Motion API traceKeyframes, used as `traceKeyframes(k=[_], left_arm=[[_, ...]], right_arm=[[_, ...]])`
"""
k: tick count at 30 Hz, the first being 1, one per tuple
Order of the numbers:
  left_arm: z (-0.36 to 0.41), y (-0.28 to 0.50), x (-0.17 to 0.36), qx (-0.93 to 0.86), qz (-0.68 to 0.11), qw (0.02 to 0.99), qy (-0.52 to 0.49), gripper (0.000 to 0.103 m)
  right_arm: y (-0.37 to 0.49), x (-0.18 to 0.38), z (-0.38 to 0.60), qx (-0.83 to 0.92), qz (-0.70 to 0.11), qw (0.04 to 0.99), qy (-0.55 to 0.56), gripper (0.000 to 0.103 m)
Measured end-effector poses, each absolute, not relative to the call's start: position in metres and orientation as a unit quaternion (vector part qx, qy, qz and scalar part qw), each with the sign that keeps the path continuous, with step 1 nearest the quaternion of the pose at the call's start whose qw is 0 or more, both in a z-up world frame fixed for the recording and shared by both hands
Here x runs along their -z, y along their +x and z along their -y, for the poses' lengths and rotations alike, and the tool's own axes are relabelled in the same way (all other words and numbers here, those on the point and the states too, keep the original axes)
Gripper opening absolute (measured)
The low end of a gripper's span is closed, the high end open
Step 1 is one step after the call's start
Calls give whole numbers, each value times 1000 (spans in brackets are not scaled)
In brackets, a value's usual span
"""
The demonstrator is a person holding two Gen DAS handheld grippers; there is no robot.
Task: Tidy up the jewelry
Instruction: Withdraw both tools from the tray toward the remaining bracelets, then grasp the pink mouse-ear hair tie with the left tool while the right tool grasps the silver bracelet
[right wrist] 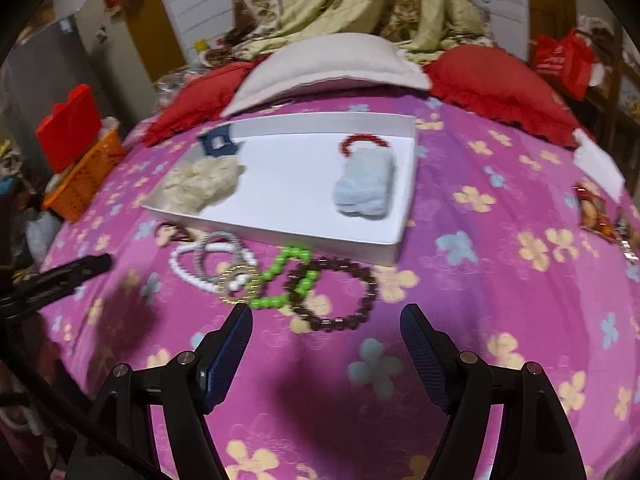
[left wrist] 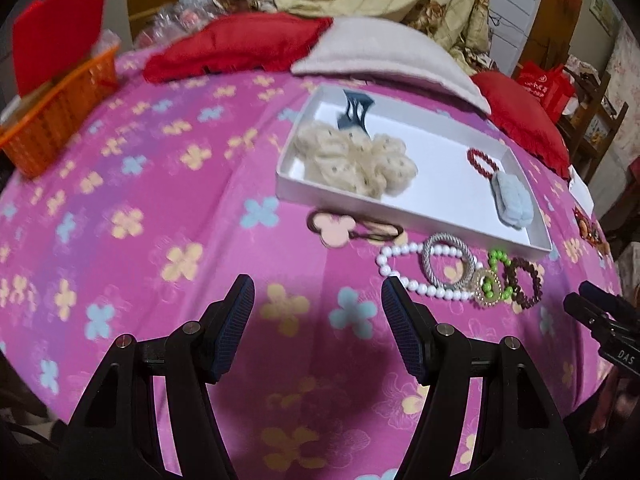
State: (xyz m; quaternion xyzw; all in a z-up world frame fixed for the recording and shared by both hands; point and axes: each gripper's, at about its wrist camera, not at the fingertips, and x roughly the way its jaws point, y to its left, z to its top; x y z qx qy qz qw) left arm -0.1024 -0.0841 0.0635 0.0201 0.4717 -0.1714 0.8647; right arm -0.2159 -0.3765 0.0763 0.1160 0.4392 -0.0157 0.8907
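a shallow white tray point(right wrist: 404, 216) lies on a bed covered by a pink flowered sheet point(left wrist: 160, 200), and everything else sits around that tray. inside it, at its left end, a cream scrunchie point(left wrist: 358, 164) lies bunched up with a dark blue claw clip point(left wrist: 356, 114) touching its far side. toward the tray's right end a red bead bracelet point(left wrist: 482, 162) lies with a pale blue fuzzy clip point(right wrist: 366, 184) resting over part of it.

just outside the tray's near wall the loose jewelry is heaped on the sheet: a white pearl bracelet point(left wrist: 400, 276), a silver hair tie point(left wrist: 444, 260) overlapping it, a gold ring-shaped piece point(right wrist: 238, 284), a green bead bracelet point(right wrist: 288, 276) and a brown bead bracelet point(right wrist: 340, 296), each overlapping its neighbour. left of the heap, also beside the near wall, lies a brown hair tie point(left wrist: 352, 230) with a flat charm.

the left gripper point(left wrist: 318, 294) hovers over bare sheet, nearer than the tray, its fingers apart with nothing between them; the pearl bracelet lies just by its right fingertip. the right gripper point(right wrist: 326, 322) hovers near the brown bead bracelet, fingers likewise apart and empty.

beyond the tray's far wall lie red cushions point(right wrist: 492, 80) and a pale pillow point(right wrist: 328, 64); an orange basket point(left wrist: 56, 120) stands well off to its left.
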Motion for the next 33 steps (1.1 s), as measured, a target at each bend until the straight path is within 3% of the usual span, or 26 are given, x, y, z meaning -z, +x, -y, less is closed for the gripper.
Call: traceKeyframes(k=[3,5,21,30,33], left_arm=[[86,-96,-56,166,-483,860,9,66],[86,-89,-53,163,-489,857,-2,66],[94,-24,-30,151,-527,836,-14,66],[110,-26,-23,201,-534,821,19,66],[119,-26,-21,202,-531,822,41,66]], right_arm=[[-209,-80,362,-13,-429,899,92,65],[-202,-78,354,-29,-428,900,81,52],[-130,-50,327,-102,-457,881,65,50],[-112,-34,320,-129,-478,867,56,50],[-107,-29,317,-124,-482,866,47,34]])
